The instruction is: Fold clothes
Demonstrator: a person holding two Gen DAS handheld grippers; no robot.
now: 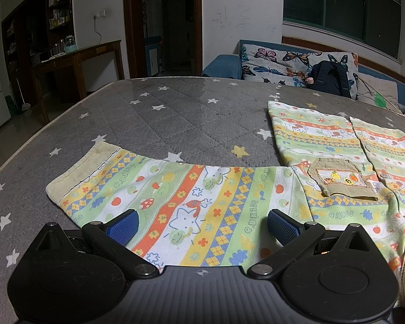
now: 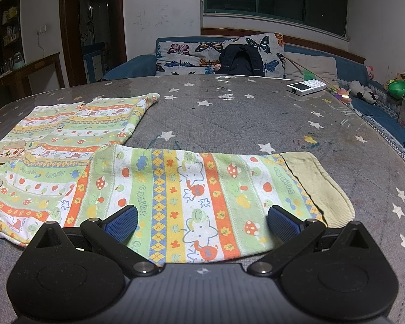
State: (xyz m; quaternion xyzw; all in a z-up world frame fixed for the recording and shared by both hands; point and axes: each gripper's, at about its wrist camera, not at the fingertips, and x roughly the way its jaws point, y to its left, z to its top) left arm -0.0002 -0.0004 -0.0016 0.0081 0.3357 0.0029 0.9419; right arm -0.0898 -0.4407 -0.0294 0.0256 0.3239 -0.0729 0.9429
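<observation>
Left gripper (image 1: 202, 222) & right gripper (image 2: 202, 222) look identical: matte black w/ ribbed grey centre plate, crosshair mark, round side discs, silver pivot screws on angled link arms, blue textured pads (image 1: 123, 226) on fingers.

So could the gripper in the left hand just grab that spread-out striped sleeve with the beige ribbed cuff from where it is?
Probably yes. The left gripper hangs open right over the striped sleeve, whose beige ribbed cuff lies flat on the grey star-patterned mattress; nothing lies between them.
</observation>
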